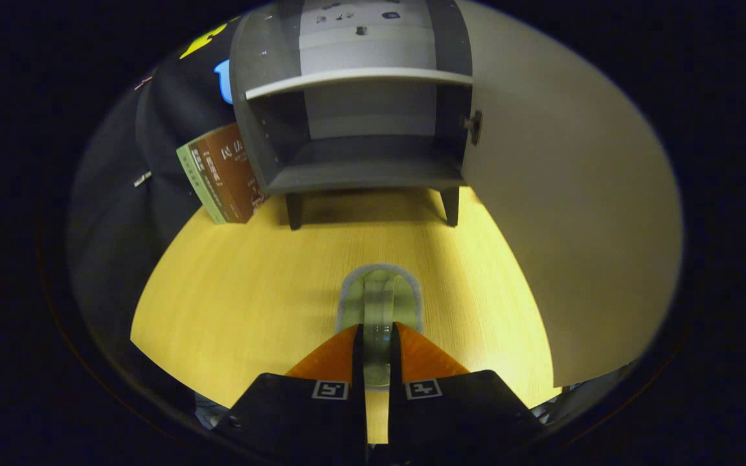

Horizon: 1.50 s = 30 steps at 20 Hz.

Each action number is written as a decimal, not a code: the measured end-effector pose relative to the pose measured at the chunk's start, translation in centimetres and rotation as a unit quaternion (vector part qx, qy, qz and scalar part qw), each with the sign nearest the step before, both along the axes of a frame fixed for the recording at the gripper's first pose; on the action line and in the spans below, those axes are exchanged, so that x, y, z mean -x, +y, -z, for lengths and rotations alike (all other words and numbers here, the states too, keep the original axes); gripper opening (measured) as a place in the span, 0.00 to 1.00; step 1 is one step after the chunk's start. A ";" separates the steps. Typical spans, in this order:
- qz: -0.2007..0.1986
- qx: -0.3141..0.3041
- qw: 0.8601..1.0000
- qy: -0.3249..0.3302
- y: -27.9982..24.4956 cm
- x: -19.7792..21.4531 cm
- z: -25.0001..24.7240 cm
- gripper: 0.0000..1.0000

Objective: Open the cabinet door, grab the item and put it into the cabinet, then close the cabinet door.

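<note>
Gripping a clear glass cup (378, 304) by its rim, the tool (377, 336) sits narrow above the bench (230, 304); the open cabinet (353, 129) stands beyond, its door (561, 213) hiding what lies behind it.

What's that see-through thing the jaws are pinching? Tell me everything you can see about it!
It is a clear roll of tape, glassy and pale greenish, with a grey edge around its outline. It stands on edge, a round ring seen edge-on, with its near part squeezed between the jaws of the gripper, one finger pressing on each flat side. The far part sticks out past the fingertips. Below it is the yellow wooden table; whether it touches the table I cannot tell. Beyond it stands the open grey cabinet.
</note>
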<state>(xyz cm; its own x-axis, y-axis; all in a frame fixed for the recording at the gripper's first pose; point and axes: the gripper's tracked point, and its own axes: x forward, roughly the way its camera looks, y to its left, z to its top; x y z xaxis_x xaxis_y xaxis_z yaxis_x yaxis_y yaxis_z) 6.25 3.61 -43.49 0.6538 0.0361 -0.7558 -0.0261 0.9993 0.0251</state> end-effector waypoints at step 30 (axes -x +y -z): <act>0.005 -0.025 0.984 -0.174 5.3 -32.4 -26.6 0.17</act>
